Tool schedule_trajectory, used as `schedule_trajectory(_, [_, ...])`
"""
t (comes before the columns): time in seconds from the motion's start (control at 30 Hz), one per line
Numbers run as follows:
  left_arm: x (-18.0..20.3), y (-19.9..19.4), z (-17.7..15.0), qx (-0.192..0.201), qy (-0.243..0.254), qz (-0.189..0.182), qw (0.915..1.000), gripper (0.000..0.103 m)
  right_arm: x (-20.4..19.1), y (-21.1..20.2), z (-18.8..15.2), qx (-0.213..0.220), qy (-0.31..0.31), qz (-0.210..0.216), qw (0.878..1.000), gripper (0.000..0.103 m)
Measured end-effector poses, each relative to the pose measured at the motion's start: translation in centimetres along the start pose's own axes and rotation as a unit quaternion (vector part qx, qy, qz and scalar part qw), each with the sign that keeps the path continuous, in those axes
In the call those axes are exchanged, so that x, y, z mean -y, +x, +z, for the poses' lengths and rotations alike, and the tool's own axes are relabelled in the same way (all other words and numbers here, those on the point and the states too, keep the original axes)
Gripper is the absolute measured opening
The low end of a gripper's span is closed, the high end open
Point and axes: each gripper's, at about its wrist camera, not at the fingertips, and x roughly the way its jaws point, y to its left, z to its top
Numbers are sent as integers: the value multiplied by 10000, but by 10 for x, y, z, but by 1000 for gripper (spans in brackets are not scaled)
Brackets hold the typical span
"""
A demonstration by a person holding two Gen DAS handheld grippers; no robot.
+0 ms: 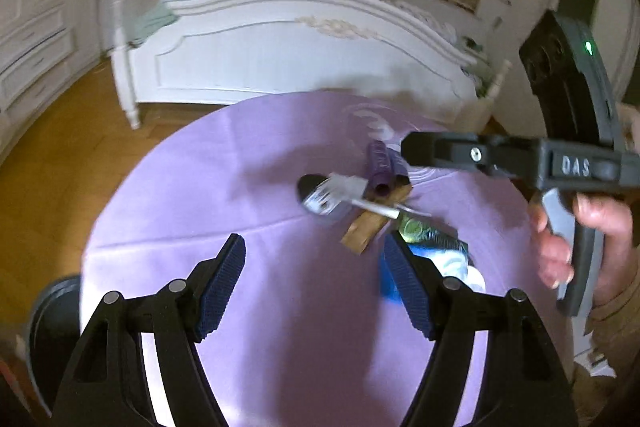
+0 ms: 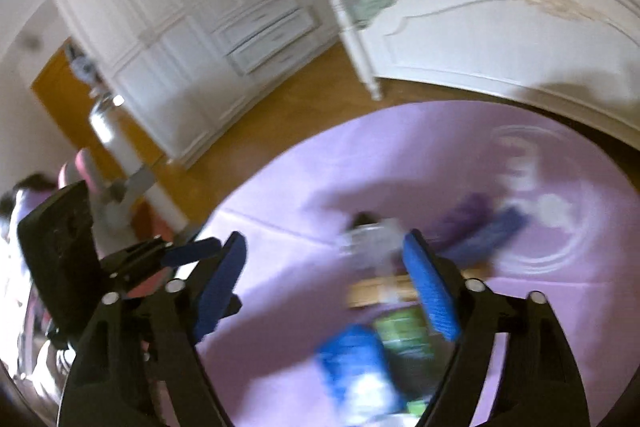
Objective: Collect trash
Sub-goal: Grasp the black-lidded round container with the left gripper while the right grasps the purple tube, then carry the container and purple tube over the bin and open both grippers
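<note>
A pile of trash lies on a round table with a lilac cloth (image 1: 208, 211): a silver foil wrapper (image 1: 328, 197), a purple packet (image 1: 380, 163), a brown cardboard strip (image 1: 366, 227), a green wrapper (image 1: 424, 231) and a blue-and-white packet (image 1: 452, 267). My left gripper (image 1: 316, 255) is open and empty, above the table just short of the pile. My right gripper (image 2: 324, 259) is open and empty above the same pile; its body (image 1: 500, 157) reaches in from the right in the left wrist view. The right wrist view is blurred; the blue packet (image 2: 356, 367) and green wrapper (image 2: 404, 331) show between its fingers.
A white bed footboard (image 1: 280, 55) stands just beyond the table. White wardrobes (image 2: 192, 27) line the left wall over a wooden floor (image 1: 52, 155). A grey stand and pink chair (image 2: 80, 171) sit left of the table. The left gripper's body (image 2: 64, 255) shows at left.
</note>
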Motion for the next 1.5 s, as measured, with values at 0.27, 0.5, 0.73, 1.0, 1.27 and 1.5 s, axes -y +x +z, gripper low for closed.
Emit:
schedule_trajectory(0.27, [7, 56, 16, -481, 665, 164, 9965, 71, 62, 28, 8, -408, 302, -546, 9972, 64])
schedule_trajectory(0.5, [10, 85, 22, -717, 1159, 170, 9905, 61, 61, 62, 10, -687, -8, -706, 9951, 55])
schedule_trajectory(0.73, [12, 92, 20, -574, 1255, 171, 9903, 54, 56, 80, 11, -862, -359, -695, 9932, 37])
schedule_trajectory(1.0, [-2, 74, 15, -314, 809, 32, 9962, 54, 56, 65, 12, -471, -43, -414, 9980, 27])
schedule_trajectory(1.27, [-9, 16, 0, 167, 339, -43, 9993, 54, 44, 28, 7, -70, 188, -43, 9998, 26])
schedule_trajectory(1.5, [-29, -42, -24, 539, -55, 113, 9985, 54, 5, 6, 4, 86, 53, 258, 9996, 26])
